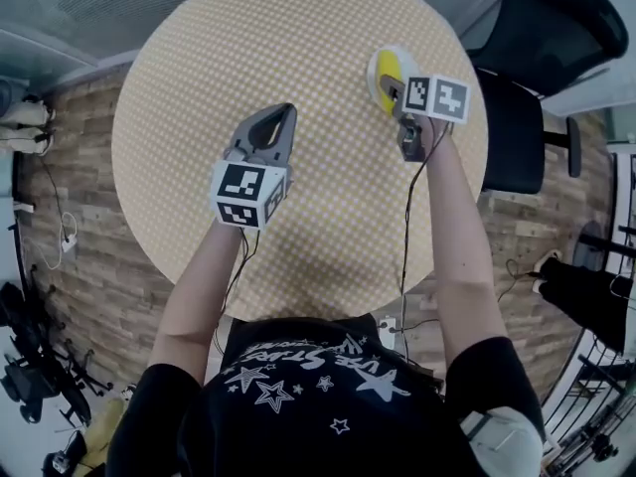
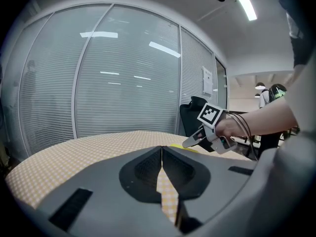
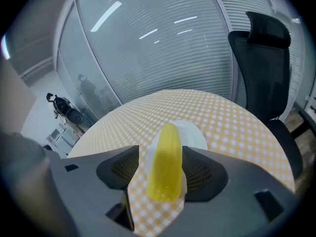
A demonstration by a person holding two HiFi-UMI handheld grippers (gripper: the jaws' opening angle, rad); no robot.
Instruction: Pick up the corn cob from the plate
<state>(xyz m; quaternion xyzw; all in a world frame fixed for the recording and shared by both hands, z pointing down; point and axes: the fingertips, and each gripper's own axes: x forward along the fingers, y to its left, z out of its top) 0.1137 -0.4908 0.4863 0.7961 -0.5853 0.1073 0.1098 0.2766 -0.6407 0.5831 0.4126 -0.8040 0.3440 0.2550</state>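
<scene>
The left gripper (image 2: 161, 148) hovers over the bare checked table (image 1: 298, 28) with its fingers pressed tip to tip and nothing between them. It has no part in this step and is best held aside. Well off to its right, the right gripper (image 3: 160, 152) tilts down with its fingers spread wide. The corn cob (image 3: 165, 167) lies lengthwise in the gap between them, on the white plate (image 3: 196, 132) that shows just beyond the fingertips. The right-hand pad (image 3: 203, 171) sits close against the cob, while a sliver of plate shows beside the left-hand pad, so neither seems to press. For a sound grip, centre the cob between the pads, set them low on its flanks near its middle, and close gently. The smooth, rounded body could squirt forward or roll.
</scene>
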